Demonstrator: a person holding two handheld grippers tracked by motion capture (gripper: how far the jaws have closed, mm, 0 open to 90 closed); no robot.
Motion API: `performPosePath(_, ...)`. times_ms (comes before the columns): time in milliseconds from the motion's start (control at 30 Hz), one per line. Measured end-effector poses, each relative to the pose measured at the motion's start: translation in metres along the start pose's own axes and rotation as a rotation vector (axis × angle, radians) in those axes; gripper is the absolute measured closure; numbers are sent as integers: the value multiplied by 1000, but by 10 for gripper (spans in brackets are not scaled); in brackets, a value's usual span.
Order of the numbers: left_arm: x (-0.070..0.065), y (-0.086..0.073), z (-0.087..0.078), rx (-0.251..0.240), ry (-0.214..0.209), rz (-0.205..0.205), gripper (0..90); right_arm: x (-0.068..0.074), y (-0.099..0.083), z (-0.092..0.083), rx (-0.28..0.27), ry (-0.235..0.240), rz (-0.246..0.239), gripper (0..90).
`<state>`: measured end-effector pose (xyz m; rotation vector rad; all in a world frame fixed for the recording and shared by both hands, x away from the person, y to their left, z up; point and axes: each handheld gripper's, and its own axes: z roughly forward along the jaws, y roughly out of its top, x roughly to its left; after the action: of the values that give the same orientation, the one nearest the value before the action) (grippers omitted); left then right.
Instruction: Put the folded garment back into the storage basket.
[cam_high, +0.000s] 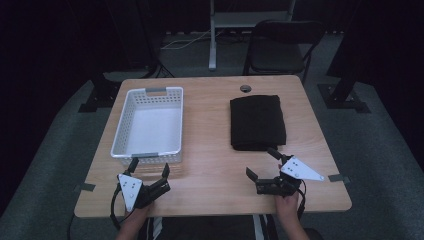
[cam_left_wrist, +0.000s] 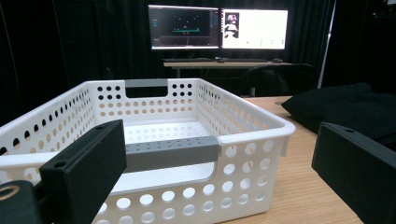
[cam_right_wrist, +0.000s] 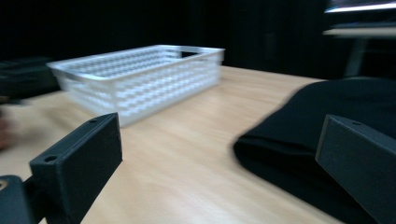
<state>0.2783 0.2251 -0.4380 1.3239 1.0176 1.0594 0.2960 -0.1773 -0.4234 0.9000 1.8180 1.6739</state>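
Folded black cloth (cam_high: 257, 121): soft dark fabric, folded into a flat rectangle, lying on the right half of the table, at roughly 12 o'clock from the right gripper; its near edge is just beside that gripper's far jaw.
Right gripper (cam_high: 265, 164): black two-jaw tool with a grey three-cornered plate, held in the person's right hand (cam_high: 287, 205) near the table's front edge; jaws spread wide with nothing between them, no contact with the cloth visible.
Right gripper view: both jaws rise at the lower corners; the cloth (cam_right_wrist: 327, 135) lies ahead at about 2 o'clock, the basket (cam_right_wrist: 140, 79) farther off at about 11 o'clock; picture blurred.
Left gripper (cam_high: 149, 167): same build, held at the front left of the table; jaws apart and empty, pointing at the near wall of the basket, just short of it.
White perforated plastic basket (cam_high: 122, 125): rectangular, with grey handle grips at both short ends, on the left half of the table at 12 o'clock from the left gripper; nothing inside it.
Left gripper view: the basket's near grey handle (cam_left_wrist: 170, 151) sits between the jaws; cloth (cam_left_wrist: 341, 107) at 2 o'clock.
Light wooden table (cam_high: 210, 145): cloth and basket lie well apart on it.
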Motion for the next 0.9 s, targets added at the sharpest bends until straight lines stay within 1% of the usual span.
performPosePath(33,0,0,0,-1,4,1,44,1,1,0,4,34,12,6)
performPosePath(67,0,0,0,0,4,3,44,2,2,-1,-7,62,8,7)
performPosePath(100,0,0,0,0,4,4,44,6,4,-4,-38,95,4,7)
performPosePath(133,0,0,0,0,4,3,44,8,7,-5,-40,103,4,4)
performPosePath(167,0,0,0,0,2,0,44,10,10,-5,-46,101,4,4)
performPosePath(200,0,0,0,1,0,-1,44,12,13,-6,-59,85,-4,4)
performPosePath(267,0,0,0,0,1,1,44,16,16,-5,-31,48,-30,4)
performPosePath(300,0,0,0,0,2,1,44,16,16,-3,15,7,-53,3)
performPosePath(333,0,0,0,0,2,1,44,15,15,-1,48,-11,-59,4)
performPosePath(367,0,0,0,0,0,0,44,12,12,2,96,-44,-42,4)
performPosePath(400,0,0,0,-1,-3,0,44,10,10,4,120,-51,-22,4)
performPosePath(433,0,0,0,-1,-4,0,44,8,7,5,143,-73,-3,4)
performPosePath(467,0,0,0,-1,-5,0,44,6,6,7,168,-68,12,4)
performPosePath(500,0,0,0,0,-5,0,44,5,4,9,182,-82,13,7)
performPosePath(533,0,0,0,0,-5,0,44,4,3,11,205,-108,18,9)
performPosePath(567,0,0,0,1,-5,0,44,3,2,13,217,-93,22,9)
performPosePath(600,0,0,0,0,-4,0,44,2,2,14,220,-95,22,18)
performPosePath(633,0,0,0,-1,-4,1,44,3,1,15,224,-109,11,22)
performPosePath(667,0,0,0,-1,-4,1,44,3,1,15,224,-109,11,22)
performPosePath(700,0,0,0,-2,-3,1,44,2,1,15,223,-89,11,22)
performPosePath(733,0,0,0,-1,-3,1,44,4,0,14,191,-73,1,19)
performPosePath(767,0,0,0,-1,-3,0,44,4,1,14,178,-51,15,7)
performPosePath(833,0,0,0,0,0,1,44,4,2,13,180,-48,7,5)
performPosePath(867,0,0,0,0,2,1,44,5,3,14,191,-66,-22,5)
performPosePath(900,0,0,0,1,3,0,44,7,3,14,200,-80,-31,5)
